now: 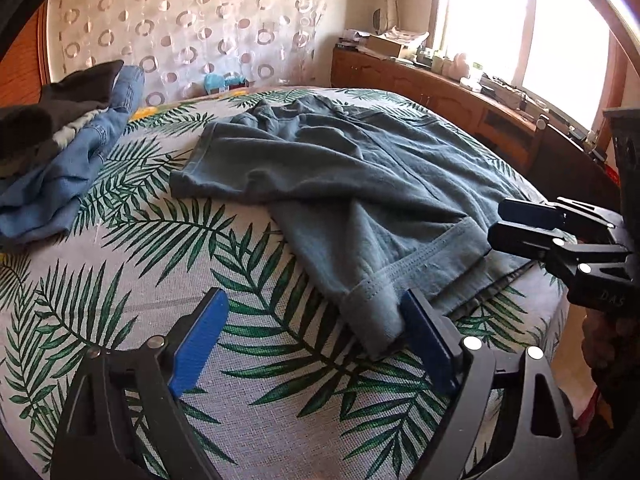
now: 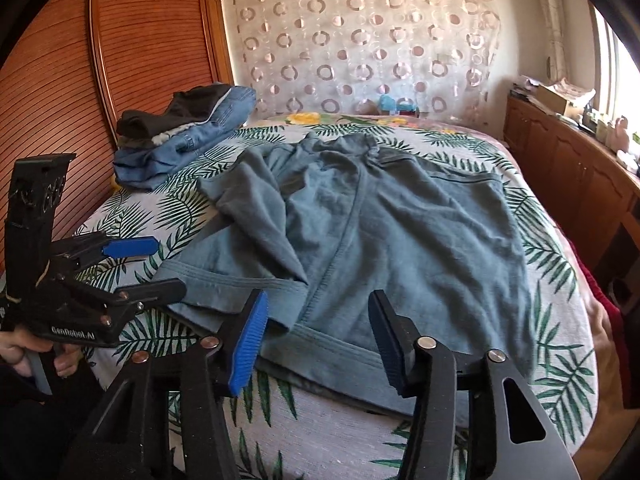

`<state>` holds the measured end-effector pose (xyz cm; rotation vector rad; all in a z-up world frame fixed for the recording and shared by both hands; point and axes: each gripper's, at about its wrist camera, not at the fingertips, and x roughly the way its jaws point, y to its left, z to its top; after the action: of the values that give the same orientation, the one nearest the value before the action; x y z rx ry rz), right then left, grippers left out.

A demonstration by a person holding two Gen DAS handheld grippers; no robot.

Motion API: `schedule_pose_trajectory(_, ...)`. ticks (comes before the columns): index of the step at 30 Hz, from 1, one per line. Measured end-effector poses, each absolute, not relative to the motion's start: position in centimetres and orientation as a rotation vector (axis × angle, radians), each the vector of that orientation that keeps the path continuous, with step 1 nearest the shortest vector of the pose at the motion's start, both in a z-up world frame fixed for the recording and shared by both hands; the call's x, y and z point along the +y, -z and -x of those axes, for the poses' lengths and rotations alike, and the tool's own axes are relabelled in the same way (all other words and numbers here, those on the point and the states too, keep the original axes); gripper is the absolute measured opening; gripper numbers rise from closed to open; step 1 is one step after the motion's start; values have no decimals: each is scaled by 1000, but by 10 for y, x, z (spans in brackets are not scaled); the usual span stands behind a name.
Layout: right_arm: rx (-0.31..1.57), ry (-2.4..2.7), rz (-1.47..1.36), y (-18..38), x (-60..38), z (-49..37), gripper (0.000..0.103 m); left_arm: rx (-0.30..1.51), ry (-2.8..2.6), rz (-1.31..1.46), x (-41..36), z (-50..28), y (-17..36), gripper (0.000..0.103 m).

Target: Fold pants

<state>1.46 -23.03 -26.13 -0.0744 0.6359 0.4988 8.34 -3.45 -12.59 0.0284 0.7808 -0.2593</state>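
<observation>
Grey-blue pants (image 1: 340, 168) (image 2: 400, 232) lie rumpled on the palm-leaf bed cover (image 1: 120, 280) (image 2: 340, 432), one leg folded across the other. My left gripper (image 1: 316, 316) is open wide just above the cover. A hem corner (image 1: 372, 320) lies against its right finger (image 1: 424, 328). In the right wrist view the left gripper (image 2: 140, 268) sits at the left hem. My right gripper (image 2: 318, 324) stands open over the near hem (image 2: 320, 340), with cloth between its fingers but no pad pressing on it. The right gripper (image 1: 516, 224) also shows beside the hem in the left wrist view.
A pile of jeans and dark clothes (image 1: 68, 152) (image 2: 188, 136) sits at the far left of the bed. A wooden cabinet (image 1: 440, 88) (image 2: 560, 168) with clutter runs along the right under the window. A slatted wooden door (image 2: 60, 80) stands left. A hand (image 2: 24, 352) holds the left gripper.
</observation>
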Motion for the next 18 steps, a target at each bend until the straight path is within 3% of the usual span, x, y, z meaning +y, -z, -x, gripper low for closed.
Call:
schedule_pose_trajectory(13, 678, -542, 70, 261, -220, -29, 41, 757, 256, -20, -32, -82, 126, 89)
schedule_pose_trajectory(18, 691, -542, 83, 261, -206, -34, 33, 751, 256, -19, -32, -81, 126, 89)
